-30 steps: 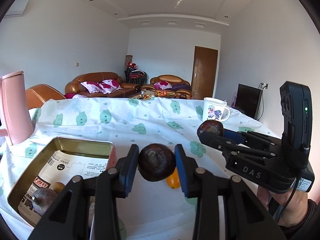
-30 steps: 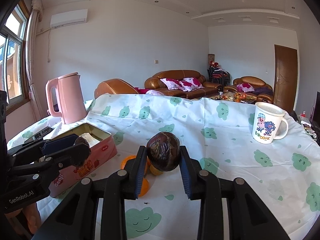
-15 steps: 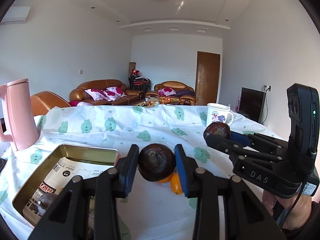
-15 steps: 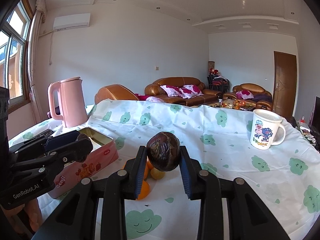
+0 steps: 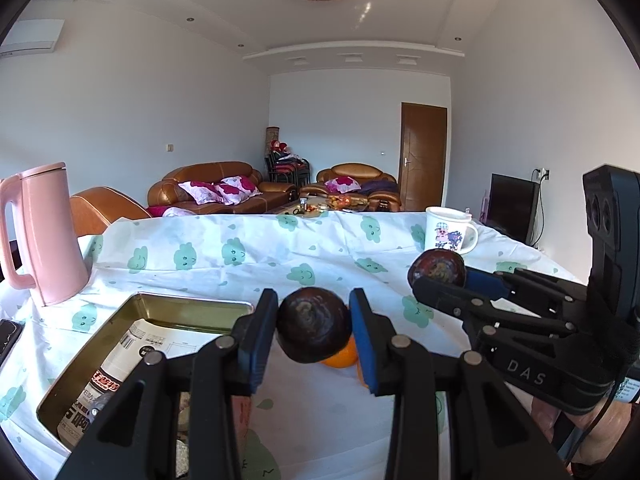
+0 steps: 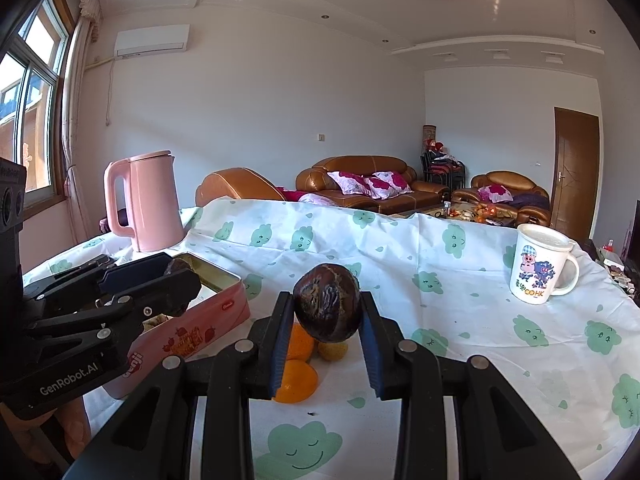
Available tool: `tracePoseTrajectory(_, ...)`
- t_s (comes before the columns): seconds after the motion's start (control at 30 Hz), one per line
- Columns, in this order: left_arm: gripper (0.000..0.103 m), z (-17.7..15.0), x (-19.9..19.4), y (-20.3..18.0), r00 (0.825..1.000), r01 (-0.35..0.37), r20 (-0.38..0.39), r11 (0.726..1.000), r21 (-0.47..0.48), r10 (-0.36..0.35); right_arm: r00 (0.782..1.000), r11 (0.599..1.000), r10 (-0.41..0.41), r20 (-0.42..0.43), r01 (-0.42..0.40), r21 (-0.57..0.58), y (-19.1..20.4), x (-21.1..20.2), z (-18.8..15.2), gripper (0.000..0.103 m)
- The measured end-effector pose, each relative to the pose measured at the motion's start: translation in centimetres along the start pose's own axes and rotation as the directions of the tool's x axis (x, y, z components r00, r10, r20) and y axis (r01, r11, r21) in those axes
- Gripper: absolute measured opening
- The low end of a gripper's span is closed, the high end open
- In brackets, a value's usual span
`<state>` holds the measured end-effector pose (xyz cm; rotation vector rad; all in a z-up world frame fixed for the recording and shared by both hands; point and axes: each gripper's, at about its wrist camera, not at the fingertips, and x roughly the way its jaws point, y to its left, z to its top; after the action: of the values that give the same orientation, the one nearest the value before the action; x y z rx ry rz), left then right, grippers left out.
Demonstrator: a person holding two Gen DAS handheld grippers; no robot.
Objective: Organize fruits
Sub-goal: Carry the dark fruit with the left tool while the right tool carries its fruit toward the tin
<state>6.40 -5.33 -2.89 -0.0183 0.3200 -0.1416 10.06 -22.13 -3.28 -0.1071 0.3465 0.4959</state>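
My left gripper [image 5: 312, 305] is shut on a round dark brown fruit [image 5: 314, 332], held above the table beside an open tin box [image 5: 160, 310]. The tin is pink outside [image 6: 208, 320] and holds a printed sheet; the finger hides most of its contents. My right gripper [image 6: 326, 301] is shut on a second dark wrinkled fruit [image 6: 326, 314]. It hangs over two oranges [image 6: 296, 378] and a small yellow fruit [image 6: 333, 351] on the cloth. Each gripper shows in the other's view: the right gripper [image 5: 438, 282] to the right, the left gripper [image 6: 180, 278] over the tin.
A pink kettle [image 6: 149, 200] stands behind the tin at the left. A white cartoon mug [image 6: 534, 270] sits at the far right of the cloud-print tablecloth [image 6: 440, 280]. A dark phone [image 5: 8, 334] lies at the left edge. A hand [image 5: 600, 436] holds the right gripper.
Both grippers keep their fruits. The left wrist view has swung a little, so the kettle and tin sit lower and further right in it. The right view has tipped up slightly.
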Motion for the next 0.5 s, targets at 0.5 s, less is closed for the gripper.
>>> tracePoseTrajectory(0.5, 0.038, 1.8, -1.3, 7.9, 0.994, -0.107, -0.046, 0.991, -0.080, 0.103, 0.989, 0.989, 0.130, -0.076, -0.135, -0.054, 5.8, 3.9, 2.3, 0.034)
